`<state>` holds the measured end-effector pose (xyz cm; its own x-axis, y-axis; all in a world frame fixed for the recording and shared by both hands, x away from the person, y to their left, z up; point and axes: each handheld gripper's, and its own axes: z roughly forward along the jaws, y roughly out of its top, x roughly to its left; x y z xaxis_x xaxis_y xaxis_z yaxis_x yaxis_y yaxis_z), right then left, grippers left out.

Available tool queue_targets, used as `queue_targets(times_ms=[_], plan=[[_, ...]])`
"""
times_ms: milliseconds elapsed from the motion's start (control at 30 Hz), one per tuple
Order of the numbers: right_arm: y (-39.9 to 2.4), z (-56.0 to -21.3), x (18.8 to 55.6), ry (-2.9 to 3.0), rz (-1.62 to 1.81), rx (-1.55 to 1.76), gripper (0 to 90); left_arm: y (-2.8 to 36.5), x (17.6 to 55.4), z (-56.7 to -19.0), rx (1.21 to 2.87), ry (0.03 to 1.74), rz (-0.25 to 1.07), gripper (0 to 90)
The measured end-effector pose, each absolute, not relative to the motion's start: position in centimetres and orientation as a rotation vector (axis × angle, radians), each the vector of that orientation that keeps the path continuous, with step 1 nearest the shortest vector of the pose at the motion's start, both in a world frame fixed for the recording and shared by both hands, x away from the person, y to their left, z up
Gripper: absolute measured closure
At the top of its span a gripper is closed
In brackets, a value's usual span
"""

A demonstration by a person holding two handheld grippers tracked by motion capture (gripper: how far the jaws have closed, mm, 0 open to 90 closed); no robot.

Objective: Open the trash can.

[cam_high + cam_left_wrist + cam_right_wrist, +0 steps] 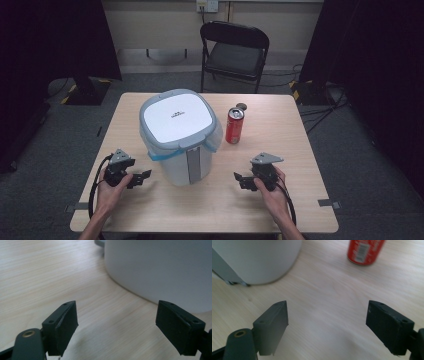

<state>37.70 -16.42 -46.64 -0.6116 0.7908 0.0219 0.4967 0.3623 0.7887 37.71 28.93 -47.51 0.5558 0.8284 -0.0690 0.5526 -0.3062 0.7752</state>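
Two grippers flank the bin, nothing held yet.

The left gripper (pixel 141 176) and right gripper (pixel 241 179) sit low on the pale wood-grain table (pixel 280 210), both with jaws spread wide and empty, each pointing in at the white plastic lidded waste bin with the blue liner edge (pixel 180 135), which stands upright mid-table between them. It looks light but bulky, with smooth curved walls that would likely slip in a pinch; my call is the lid rim or the grey front panel offers the better hold. The red aluminium drinks can (pixel 234 125) stands just right of the bin, apart from it: thin-walled, easy to dent. Behind the table stands a black folding chair (pixel 234 50) on grey carpet, with dark curtains at the sides.
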Motion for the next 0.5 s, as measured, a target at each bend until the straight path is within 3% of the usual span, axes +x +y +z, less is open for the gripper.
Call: queue_targets(times_ms=[500], plan=[[-8.9, -44.6, 38.1, 2.326, 1.276, 0.943, 14.0, 26.8, 38.1, -47.3, 2.015, 1.022, 0.372, 17.4]])
